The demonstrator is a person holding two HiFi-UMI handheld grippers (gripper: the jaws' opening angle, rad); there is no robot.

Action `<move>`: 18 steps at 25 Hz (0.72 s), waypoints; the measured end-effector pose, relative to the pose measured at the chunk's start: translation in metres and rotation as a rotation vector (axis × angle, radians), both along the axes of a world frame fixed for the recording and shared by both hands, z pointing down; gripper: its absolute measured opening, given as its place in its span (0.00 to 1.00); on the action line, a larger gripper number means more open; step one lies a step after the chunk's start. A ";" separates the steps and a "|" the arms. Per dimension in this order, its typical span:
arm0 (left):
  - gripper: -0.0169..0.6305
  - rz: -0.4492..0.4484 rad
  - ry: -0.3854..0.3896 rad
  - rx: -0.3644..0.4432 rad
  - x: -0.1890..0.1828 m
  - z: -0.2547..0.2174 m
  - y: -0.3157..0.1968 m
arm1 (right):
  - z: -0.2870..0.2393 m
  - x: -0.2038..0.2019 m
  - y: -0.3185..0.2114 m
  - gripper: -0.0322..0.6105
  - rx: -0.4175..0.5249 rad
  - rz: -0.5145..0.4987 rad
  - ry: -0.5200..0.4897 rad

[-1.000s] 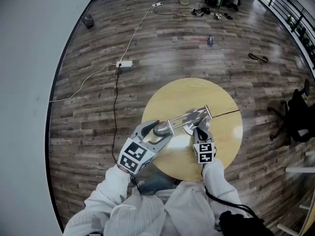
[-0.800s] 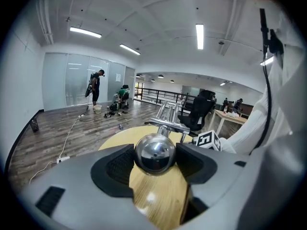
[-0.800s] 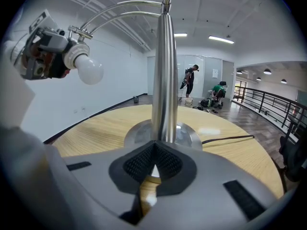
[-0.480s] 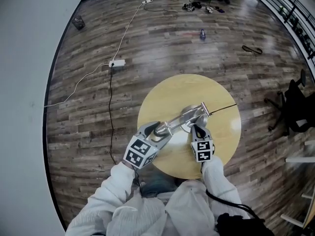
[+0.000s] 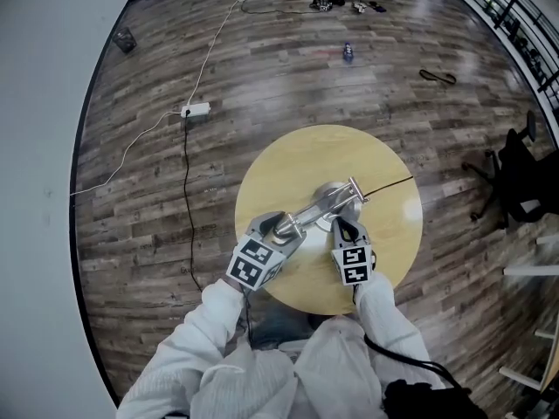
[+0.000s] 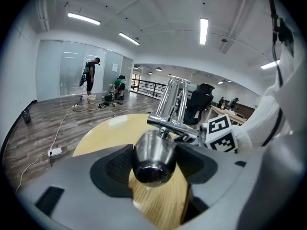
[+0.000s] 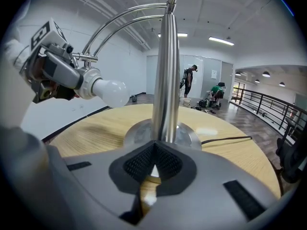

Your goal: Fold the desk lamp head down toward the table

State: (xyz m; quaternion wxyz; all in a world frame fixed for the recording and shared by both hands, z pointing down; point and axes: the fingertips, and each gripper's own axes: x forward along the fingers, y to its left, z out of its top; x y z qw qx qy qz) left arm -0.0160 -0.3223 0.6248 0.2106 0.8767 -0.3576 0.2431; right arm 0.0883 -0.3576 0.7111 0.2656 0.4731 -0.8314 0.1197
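Head view overhead, gripper views near, sharing lamp (image 5: 319, 209)

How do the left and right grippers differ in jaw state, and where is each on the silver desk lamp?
The left gripper is shut on the rounded metal lamp head, whereas the right gripper has its jaws together and empty, tips at the upright silver pole. The left is raised, the right low by the round base. Both are at one lamp.

Round wooden table (image 5: 279, 168) (pale top) bears lamp base (image 7: 135, 131), cord (image 7: 225, 139).
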 end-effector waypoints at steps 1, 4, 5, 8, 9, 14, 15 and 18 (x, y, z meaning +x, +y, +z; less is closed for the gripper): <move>0.46 0.004 0.003 -0.001 0.001 0.002 -0.001 | 0.000 0.000 0.000 0.07 -0.002 -0.001 -0.003; 0.46 0.015 0.013 -0.002 0.003 0.008 -0.003 | 0.002 -0.002 0.001 0.07 -0.004 -0.003 -0.006; 0.46 0.016 0.014 -0.002 0.004 0.010 -0.004 | 0.002 -0.002 0.001 0.07 -0.003 -0.004 -0.006; 0.46 0.016 0.013 -0.004 0.008 0.013 -0.009 | 0.002 -0.001 -0.001 0.07 -0.002 -0.002 -0.011; 0.46 0.017 0.012 -0.005 0.009 0.014 -0.010 | 0.002 -0.001 -0.001 0.07 -0.002 0.000 -0.013; 0.46 0.030 0.010 -0.015 0.012 0.019 -0.016 | 0.001 -0.001 -0.002 0.07 -0.002 0.001 -0.018; 0.46 0.032 0.010 -0.016 0.013 0.020 -0.017 | 0.001 -0.002 -0.002 0.07 -0.003 -0.002 -0.018; 0.47 0.038 0.016 -0.016 0.016 0.023 -0.022 | 0.002 -0.002 -0.004 0.07 -0.004 -0.010 -0.019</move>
